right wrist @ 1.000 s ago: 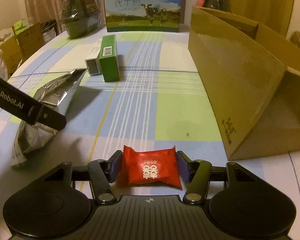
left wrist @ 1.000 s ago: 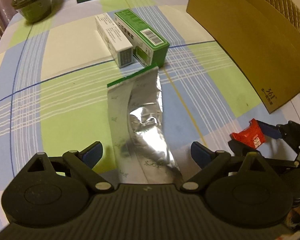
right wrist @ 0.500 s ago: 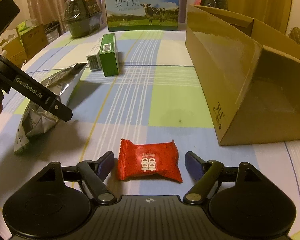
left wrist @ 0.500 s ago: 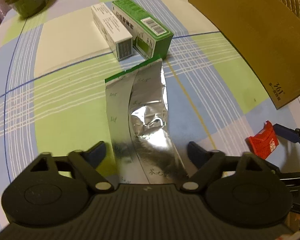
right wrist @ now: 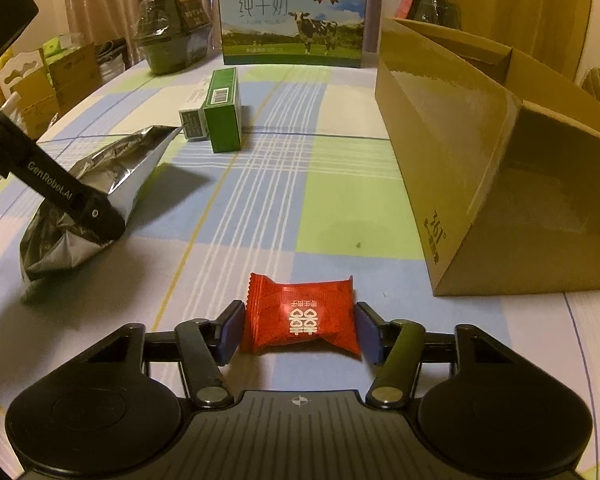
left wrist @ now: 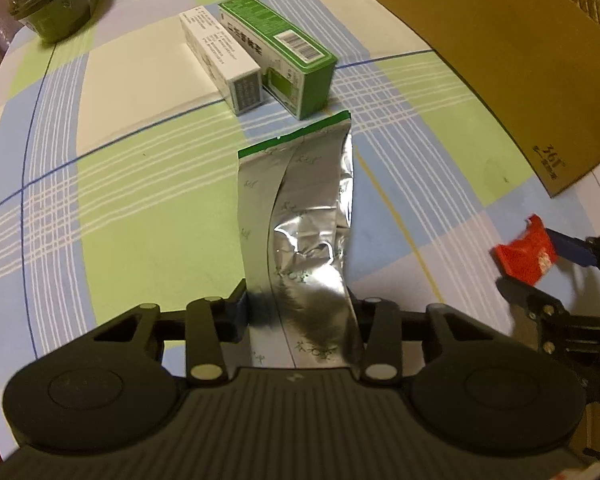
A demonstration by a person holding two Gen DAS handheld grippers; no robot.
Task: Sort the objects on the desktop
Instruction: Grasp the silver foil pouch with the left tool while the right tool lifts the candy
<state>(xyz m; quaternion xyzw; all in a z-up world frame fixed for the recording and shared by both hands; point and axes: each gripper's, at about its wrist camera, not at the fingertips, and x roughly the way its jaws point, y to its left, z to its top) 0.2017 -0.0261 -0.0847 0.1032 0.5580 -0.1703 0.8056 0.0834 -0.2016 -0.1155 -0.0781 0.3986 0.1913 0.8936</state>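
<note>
The left gripper (left wrist: 300, 312), jaws just closed, clamps the near end of a silver foil pouch (left wrist: 300, 216) lying mid-table; the crinkly foil could slip or buckle when lifted. The right gripper (right wrist: 298, 330), jaws just narrowed, touches a red candy (right wrist: 300, 316) near the table's front edge, which may squirt free. An open cardboard box (right wrist: 480, 168) stands right; a green carton (left wrist: 278, 54) and a white carton (left wrist: 220, 58) lie just beyond the pouch.

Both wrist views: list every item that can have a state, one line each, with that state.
Left hand-held gripper: jaws just closed in, pinching the pouch's near end.
Right hand-held gripper: jaws just closed in, touching the candy's sides.
Crinkled silver foil pouch: far end raised.
Red wrapped candy: sealed, lying flat.
Brown cardboard box: open-topped.
Green carton: closed, lying flat.
White carton: closed, lying flat.
</note>
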